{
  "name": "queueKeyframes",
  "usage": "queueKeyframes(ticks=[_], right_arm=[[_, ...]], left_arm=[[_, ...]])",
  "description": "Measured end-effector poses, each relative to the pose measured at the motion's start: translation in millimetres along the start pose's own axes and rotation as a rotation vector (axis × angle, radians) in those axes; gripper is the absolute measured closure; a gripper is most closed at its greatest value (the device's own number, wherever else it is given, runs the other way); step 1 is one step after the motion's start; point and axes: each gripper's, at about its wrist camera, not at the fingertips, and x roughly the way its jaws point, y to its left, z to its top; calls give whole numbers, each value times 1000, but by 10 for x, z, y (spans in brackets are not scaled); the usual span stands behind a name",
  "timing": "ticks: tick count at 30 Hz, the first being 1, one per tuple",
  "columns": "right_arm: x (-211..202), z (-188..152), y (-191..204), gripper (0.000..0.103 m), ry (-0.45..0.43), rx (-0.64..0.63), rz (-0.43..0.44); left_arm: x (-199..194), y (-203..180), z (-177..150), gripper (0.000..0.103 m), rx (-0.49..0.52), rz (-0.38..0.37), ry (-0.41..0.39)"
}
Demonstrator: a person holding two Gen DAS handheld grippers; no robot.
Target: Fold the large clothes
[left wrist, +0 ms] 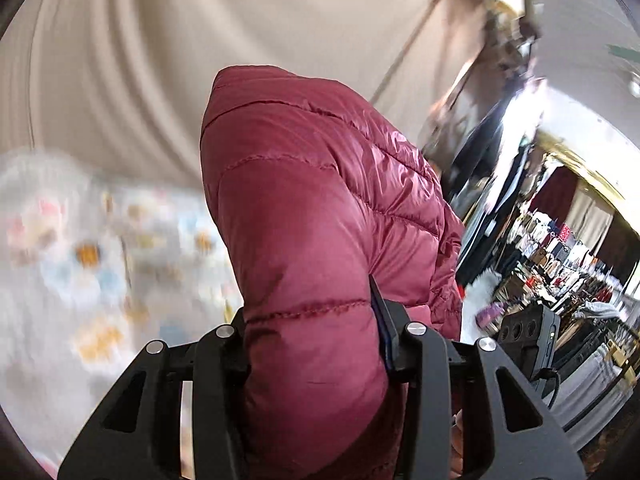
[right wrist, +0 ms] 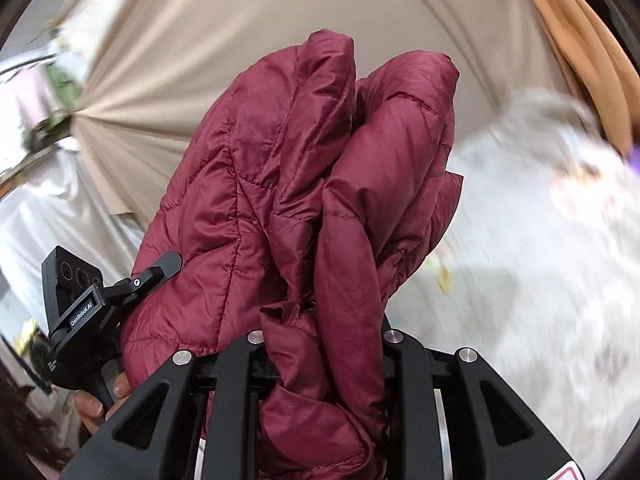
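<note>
Maroon quilted puffer jacket [left wrist: 320, 208], lifted clear of the blurred patterned sheet [left wrist: 80, 240] below, bunched upward between both claws. Left gripper [left wrist: 316, 344] clamped on a thick padded fold, fabric filling the whole gap between the jaws and bulging up and away toward the far side. Right gripper [right wrist: 320, 344] clamped on a narrower gathered wad of the same jacket [right wrist: 304, 184], two puffy lobes rising above the jaws, creased and glossy. Beige draped curtain [left wrist: 200, 40] behind, in both views. Crowded clothing racks [left wrist: 560, 264] at far right of the left view, bright and small. Left device [right wrist: 80, 296] visible at near left of the right view, held by fingers [right wrist: 96, 404] at the bottom edge, its finger touching the jacket's side. Tan cloth [right wrist: 592, 60] at upper right there.
</note>
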Motion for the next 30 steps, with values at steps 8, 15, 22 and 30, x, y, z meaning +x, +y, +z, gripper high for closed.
queueKeyframes(ticks=[8,15,22,30], right_arm=[[483,334,436,80,-32,-114,107],[1372,213,399,79,99,-105,83],[2506,-420,-165,79,314,-22,-40],[3299,-1348,-924,75,544,104,-210]], left_arm=[[-502,348,394,61,97,59,-142],[-335,1305,351,60,6,123,-61],[369,2474,-153,60,-143,201,126],[1041,3550,-1129,55,-302,275,354]])
